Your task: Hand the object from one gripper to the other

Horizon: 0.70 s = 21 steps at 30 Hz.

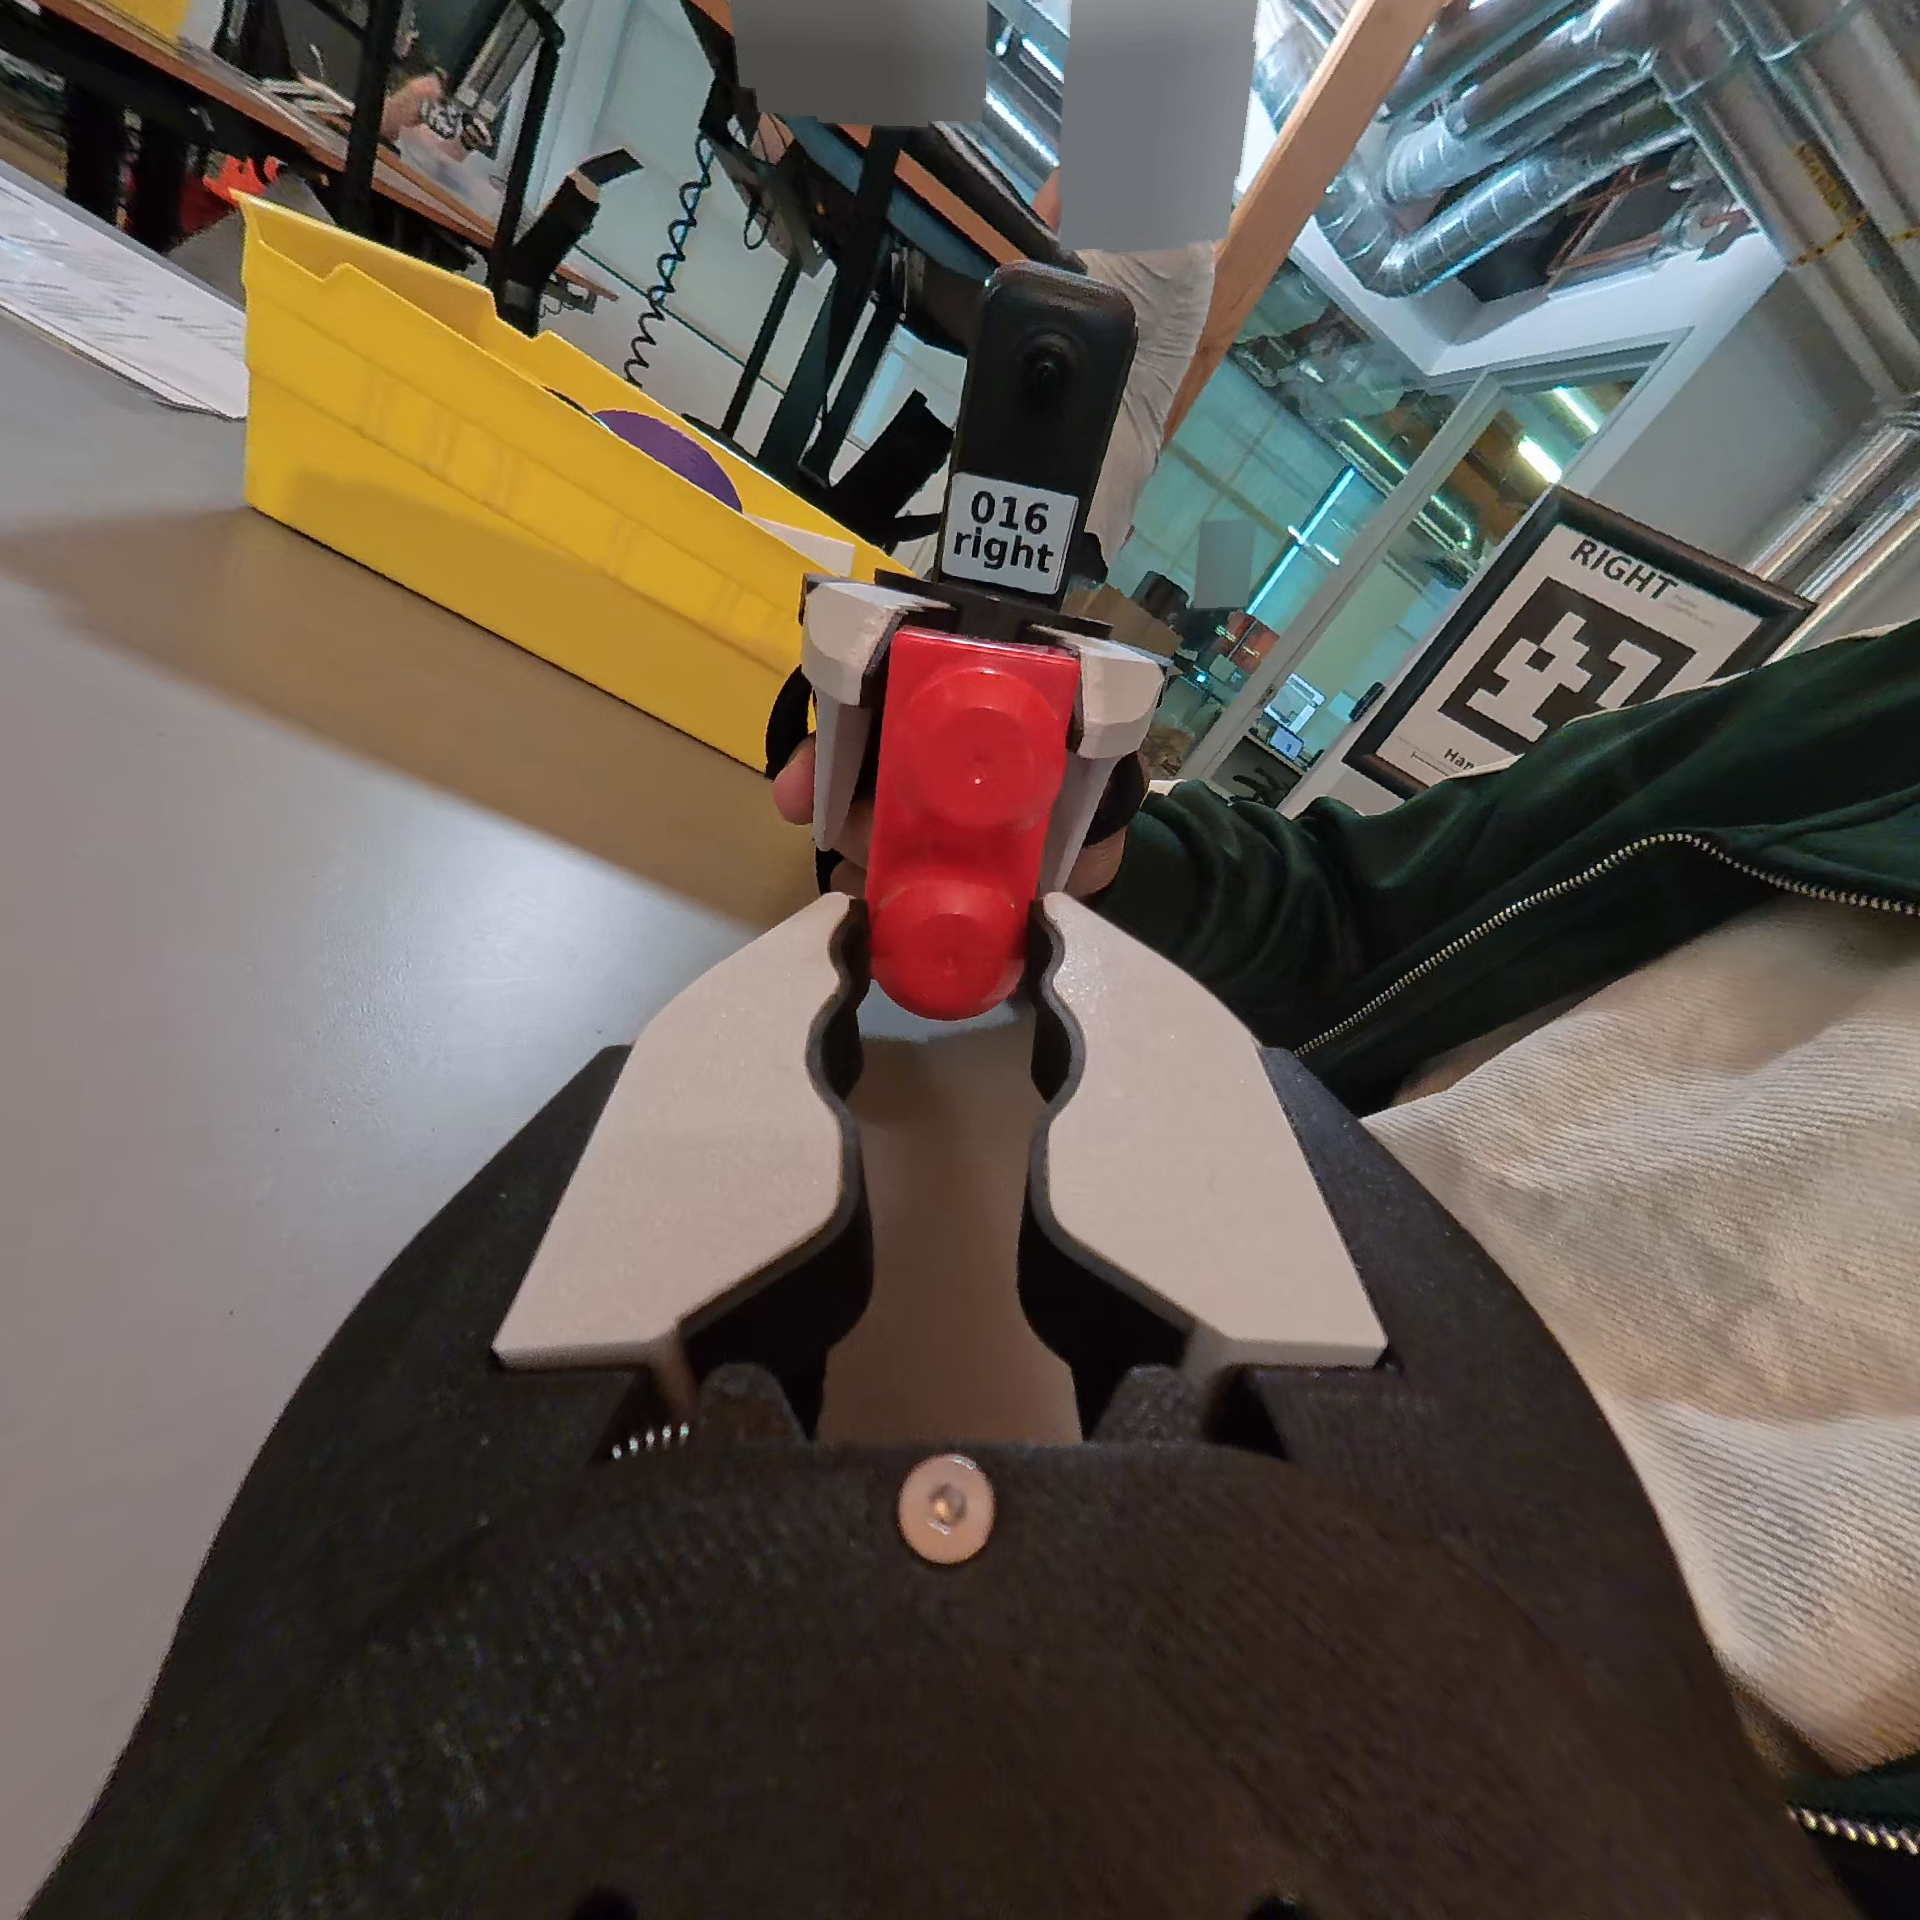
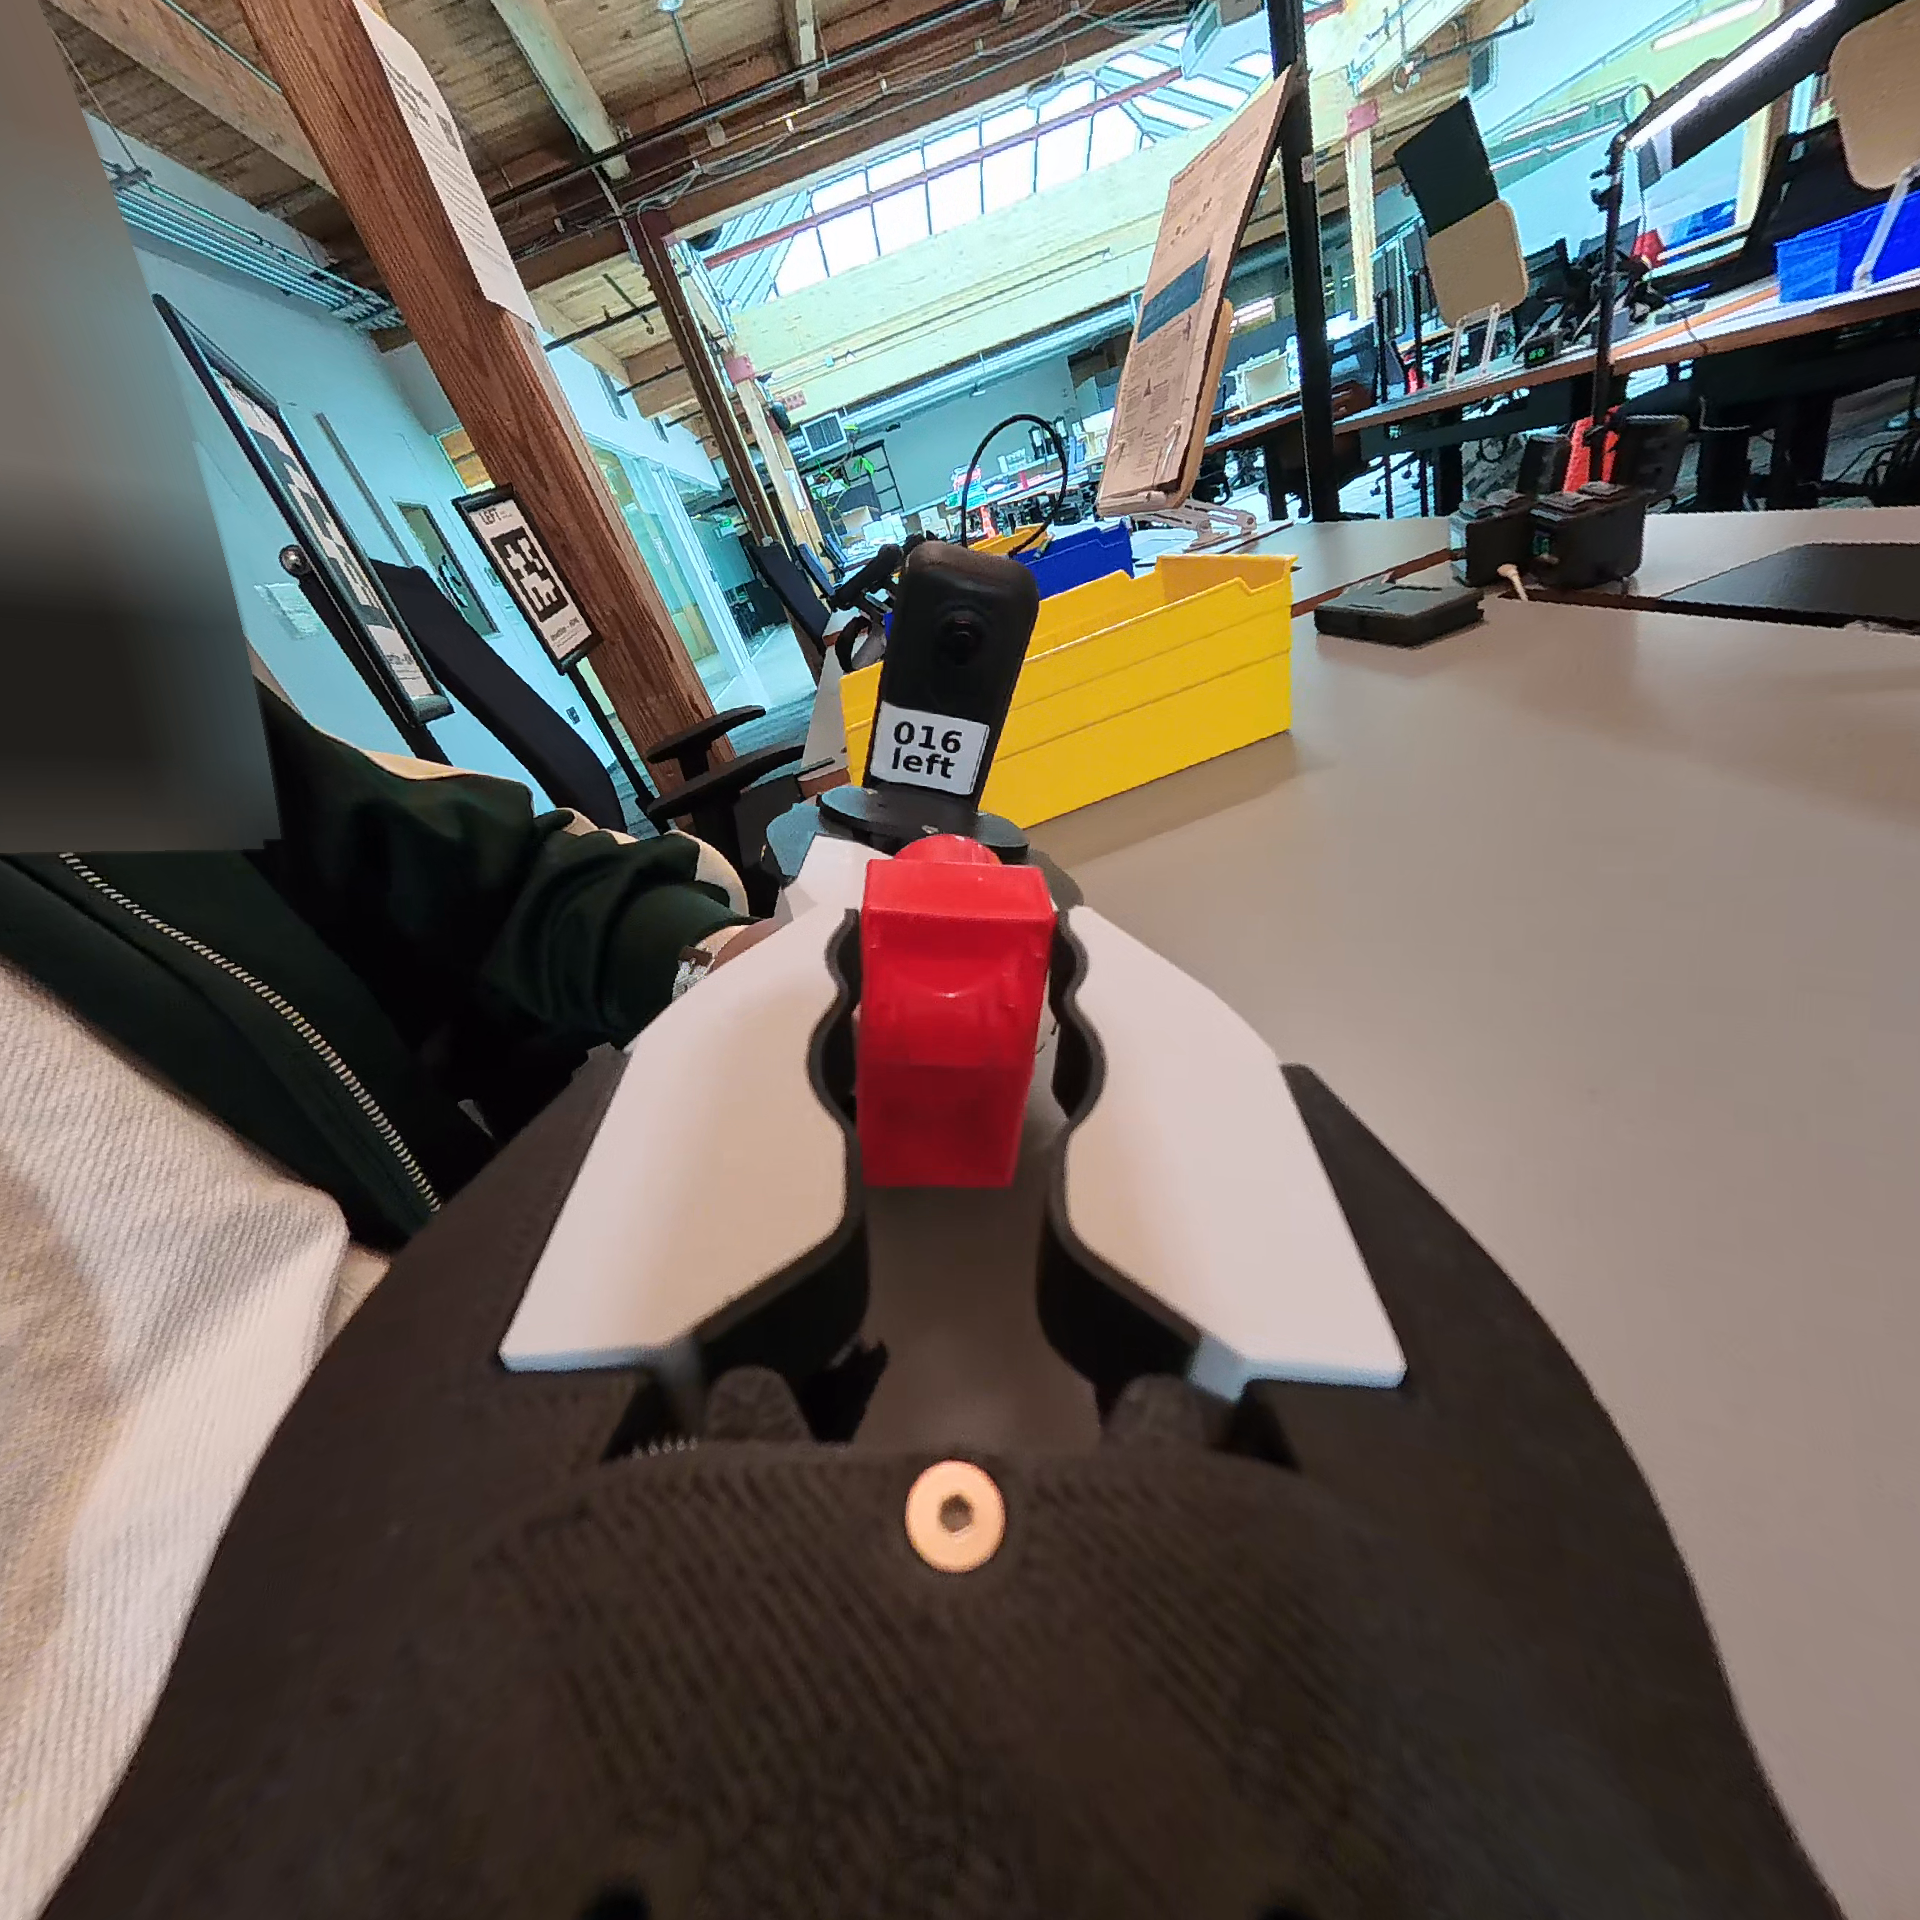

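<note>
The left gripper [image 1: 945,925] pinched one end of the red brick [image 1: 961,821] at its fingertips, while the right gripper [image 2: 951,997] was closed around the other end, both meeting nose to nose above the grey table [image 2: 1507,935]. A yellow bin [image 2: 1143,665] sat behind them.

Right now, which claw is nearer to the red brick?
Right, narrowly. The red brick sits deep inside the right claw; the left claw pinches only the brick's end, at its very tips.
</note>
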Available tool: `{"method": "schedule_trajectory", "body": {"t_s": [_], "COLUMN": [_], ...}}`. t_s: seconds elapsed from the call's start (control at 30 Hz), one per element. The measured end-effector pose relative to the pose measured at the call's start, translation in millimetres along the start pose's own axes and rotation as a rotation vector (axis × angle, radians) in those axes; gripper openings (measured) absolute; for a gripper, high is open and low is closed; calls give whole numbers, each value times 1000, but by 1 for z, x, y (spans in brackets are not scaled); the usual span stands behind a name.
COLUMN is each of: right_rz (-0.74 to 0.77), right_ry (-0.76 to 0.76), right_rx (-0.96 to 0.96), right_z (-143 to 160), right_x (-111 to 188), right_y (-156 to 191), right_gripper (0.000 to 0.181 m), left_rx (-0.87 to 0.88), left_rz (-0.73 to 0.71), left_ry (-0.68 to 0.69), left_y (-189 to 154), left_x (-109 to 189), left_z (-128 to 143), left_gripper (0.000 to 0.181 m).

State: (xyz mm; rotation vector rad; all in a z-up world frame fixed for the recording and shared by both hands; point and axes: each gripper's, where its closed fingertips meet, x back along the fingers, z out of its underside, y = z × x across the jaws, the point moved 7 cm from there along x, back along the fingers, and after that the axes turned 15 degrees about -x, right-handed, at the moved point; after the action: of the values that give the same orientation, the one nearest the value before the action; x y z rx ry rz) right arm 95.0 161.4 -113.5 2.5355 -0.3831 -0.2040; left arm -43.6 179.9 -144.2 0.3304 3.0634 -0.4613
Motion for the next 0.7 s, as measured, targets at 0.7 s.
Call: {"method": "schedule_trajectory", "body": {"t_s": [0.7], "right_rz": [-17], "right_ry": [56], "right_rx": [-30], "right_z": [9], "right_x": [-12], "right_y": [3], "right_gripper": [35], "left_rx": [-132], "left_rz": [-43], "left_ry": [-62], "left_y": [-4], "left_x": [8], "left_z": [-14], "left_gripper": [34]}}
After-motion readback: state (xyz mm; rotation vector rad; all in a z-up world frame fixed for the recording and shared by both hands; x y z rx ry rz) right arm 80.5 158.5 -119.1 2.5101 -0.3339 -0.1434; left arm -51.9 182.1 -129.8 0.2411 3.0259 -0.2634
